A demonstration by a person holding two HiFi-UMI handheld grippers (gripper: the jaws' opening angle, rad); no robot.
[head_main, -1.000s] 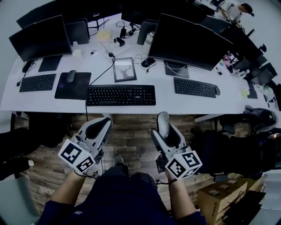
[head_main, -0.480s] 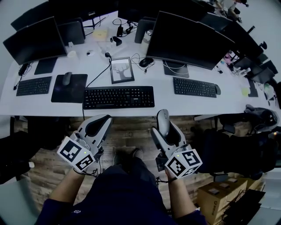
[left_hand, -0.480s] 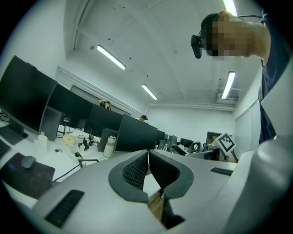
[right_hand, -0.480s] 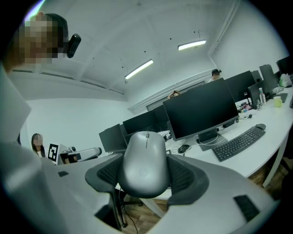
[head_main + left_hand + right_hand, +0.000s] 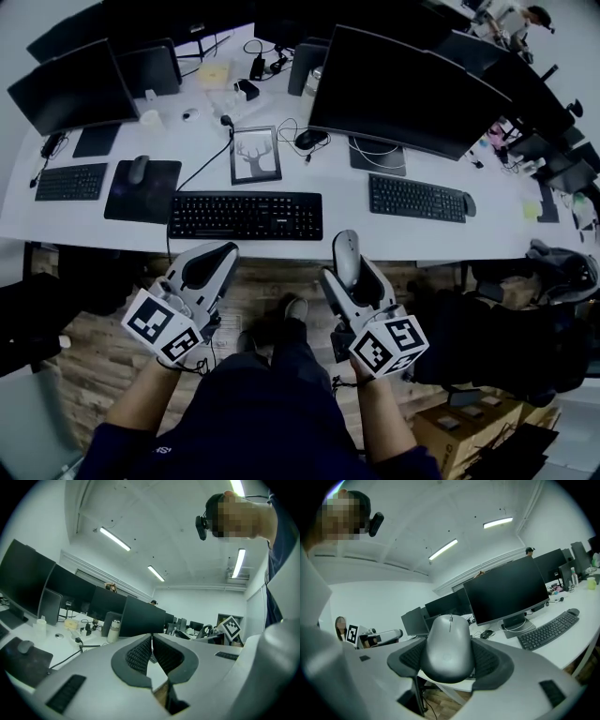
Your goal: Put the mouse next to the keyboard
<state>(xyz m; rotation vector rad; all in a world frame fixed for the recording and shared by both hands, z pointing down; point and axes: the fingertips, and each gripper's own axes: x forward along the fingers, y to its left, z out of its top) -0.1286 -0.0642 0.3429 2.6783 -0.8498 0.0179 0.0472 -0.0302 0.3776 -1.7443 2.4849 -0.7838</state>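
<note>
I hold the mouse (image 5: 449, 645) short of the desk (image 5: 339, 212)
My right gripper (image 5: 348, 267) clamps it, left gripper (image 5: 208, 269) closed empty; next, lower it beside the keyboard (image 5: 246, 216)

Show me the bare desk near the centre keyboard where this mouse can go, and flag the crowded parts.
Widest bare patch: the white desk between the centre keyboard and the right keyboard, straight ahead of the mouse in the right tongs. Left side is taken by the mouse pad. Behind, the picture frame and cables crowd it.
</note>
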